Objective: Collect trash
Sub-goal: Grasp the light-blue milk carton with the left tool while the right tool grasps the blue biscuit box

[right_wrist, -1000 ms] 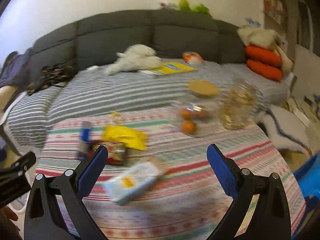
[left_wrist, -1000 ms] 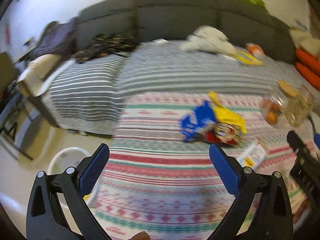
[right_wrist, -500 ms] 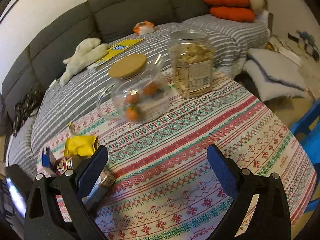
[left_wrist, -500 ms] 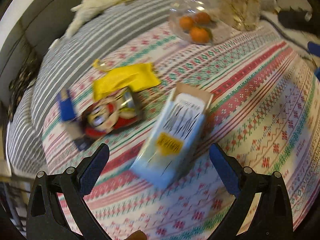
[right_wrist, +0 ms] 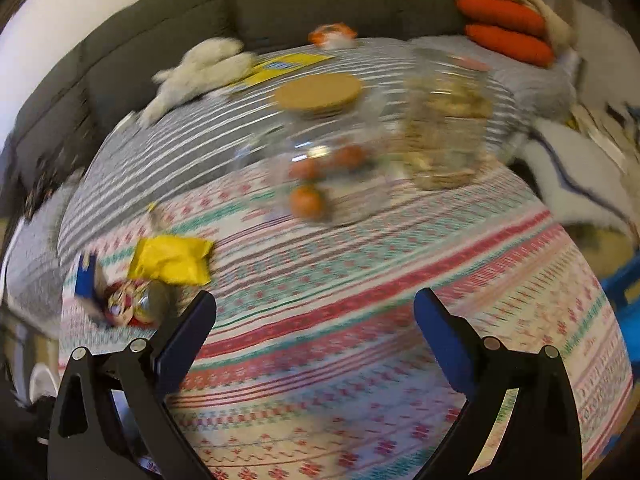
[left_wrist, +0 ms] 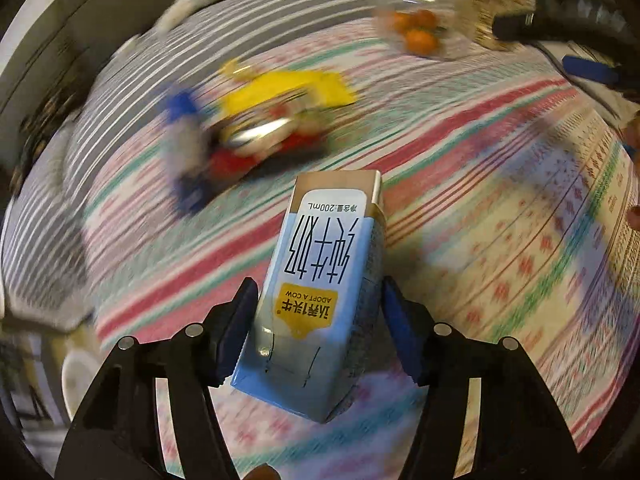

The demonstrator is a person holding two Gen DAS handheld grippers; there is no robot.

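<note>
A light-blue 200 mL milk carton (left_wrist: 320,280) sits between the blue pads of my left gripper (left_wrist: 316,320), which is shut on it over the patterned tablecloth (left_wrist: 500,240). Beyond it lie a yellow wrapper (left_wrist: 288,92), a red-and-silver snack wrapper (left_wrist: 264,136) and a blue wrapper (left_wrist: 184,136), all blurred. My right gripper (right_wrist: 316,328) is open and empty above the cloth. The yellow wrapper (right_wrist: 172,260) and the red wrapper (right_wrist: 124,308) lie at its left. The right gripper's tip shows at the top right of the left wrist view (left_wrist: 592,68).
A glass jar of oranges with a cork lid (right_wrist: 320,152) and a jar of snacks (right_wrist: 444,136) stand at the table's far side. A striped grey sofa (right_wrist: 180,132) lies behind. A white bin (left_wrist: 78,376) sits on the floor at left.
My left gripper has moved in around the milk carton and closed on it. My right gripper has swung slightly, still open; the view is blurred from motion.
</note>
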